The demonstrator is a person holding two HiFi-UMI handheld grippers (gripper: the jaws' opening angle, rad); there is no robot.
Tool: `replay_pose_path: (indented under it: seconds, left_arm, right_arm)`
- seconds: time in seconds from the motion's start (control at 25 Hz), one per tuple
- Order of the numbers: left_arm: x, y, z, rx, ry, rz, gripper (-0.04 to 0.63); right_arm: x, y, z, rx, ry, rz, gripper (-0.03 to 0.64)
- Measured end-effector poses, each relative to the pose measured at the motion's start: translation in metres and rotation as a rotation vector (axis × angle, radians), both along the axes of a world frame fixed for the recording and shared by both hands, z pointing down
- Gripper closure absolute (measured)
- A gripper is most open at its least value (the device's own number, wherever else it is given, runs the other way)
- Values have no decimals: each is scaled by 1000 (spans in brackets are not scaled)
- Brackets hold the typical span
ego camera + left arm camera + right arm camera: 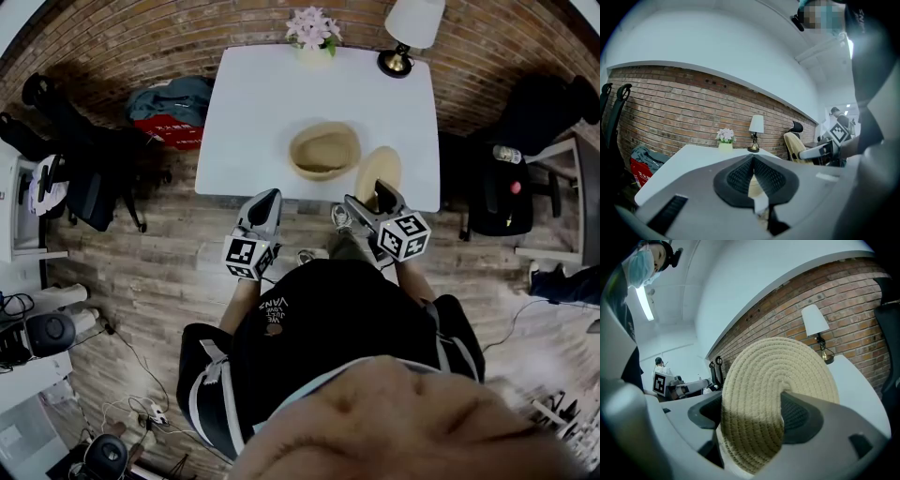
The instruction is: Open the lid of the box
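White table point(244, 112) against brick wall point(187, 37), plank floor point(169, 272), woven box point(324, 150) mid-table, lid point(380, 172) upright on edge at table's near side, clamped in right gripper point(379, 199), left gripper point(268, 195) clenched empty.

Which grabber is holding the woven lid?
The right gripper: its fingers clamp the round woven lid, away from the open basket on the white table. The left gripper is shut on nothing.

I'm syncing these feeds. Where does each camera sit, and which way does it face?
Head view: on the head, looking steeply down at table and open basket; torso, left gripper, right gripper show.
Left gripper view: rides that gripper, faces brick wall across the table; shut jaws show.
Right gripper view: rides that gripper, faces the wall; jaws clamp the lid.
Shared: lamp, in all three.
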State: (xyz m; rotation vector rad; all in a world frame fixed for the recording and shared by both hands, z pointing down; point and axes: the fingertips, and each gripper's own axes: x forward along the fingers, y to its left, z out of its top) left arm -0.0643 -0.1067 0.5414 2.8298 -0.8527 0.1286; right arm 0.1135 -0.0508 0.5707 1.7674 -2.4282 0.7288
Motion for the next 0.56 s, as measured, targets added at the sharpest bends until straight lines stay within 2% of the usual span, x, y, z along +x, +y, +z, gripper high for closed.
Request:
replay_pose_path:
  seconds: [0.56]
  left_arm:
    - [10, 3, -5, -11, 20, 11, 584]
  right_arm:
    - [10, 7, -1, -12, -26, 22, 272]
